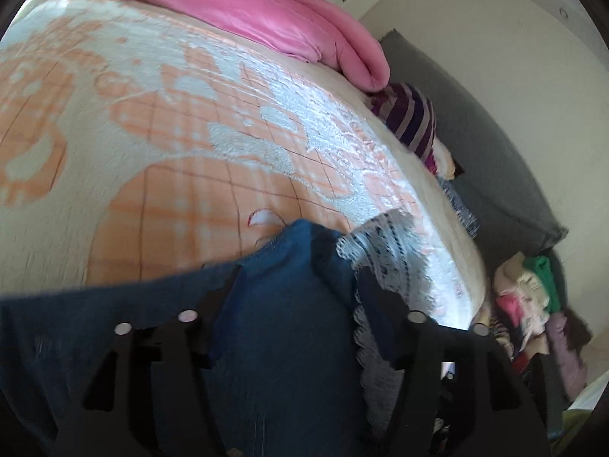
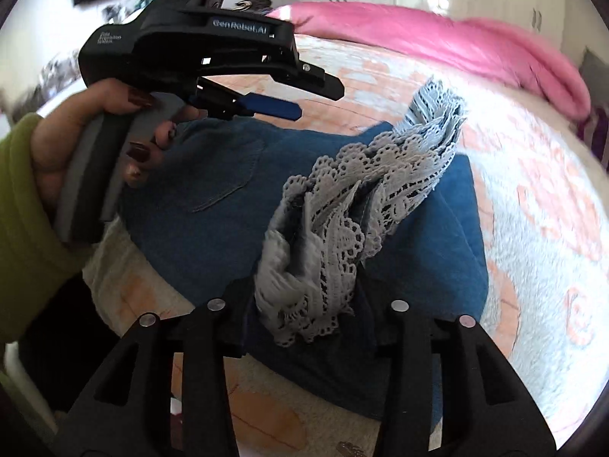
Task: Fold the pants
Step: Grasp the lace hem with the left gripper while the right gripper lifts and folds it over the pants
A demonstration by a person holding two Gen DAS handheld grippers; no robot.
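Note:
The blue denim pants (image 2: 213, 190) lie folded on the bed, back pocket up, with grey-white lace trim (image 2: 342, 205) bunched on top. My right gripper (image 2: 304, 316) is open, its jaws wide on either side of the lace hem at the pants' near edge. My left gripper (image 2: 316, 101) shows in the right wrist view held above the pants' far left part, its blue-tipped fingers apart and empty. In the left wrist view the left gripper (image 1: 300, 293) hovers over the denim (image 1: 285, 342), with lace (image 1: 384, 251) by its right finger.
The bed carries an orange-and-white patterned blanket (image 1: 171, 114) and a pink duvet (image 1: 266, 7) at the far side. A striped purple garment (image 1: 411, 122) lies at the bed's edge. A pile of clothes (image 1: 533, 297) sits on the floor beside a grey mat.

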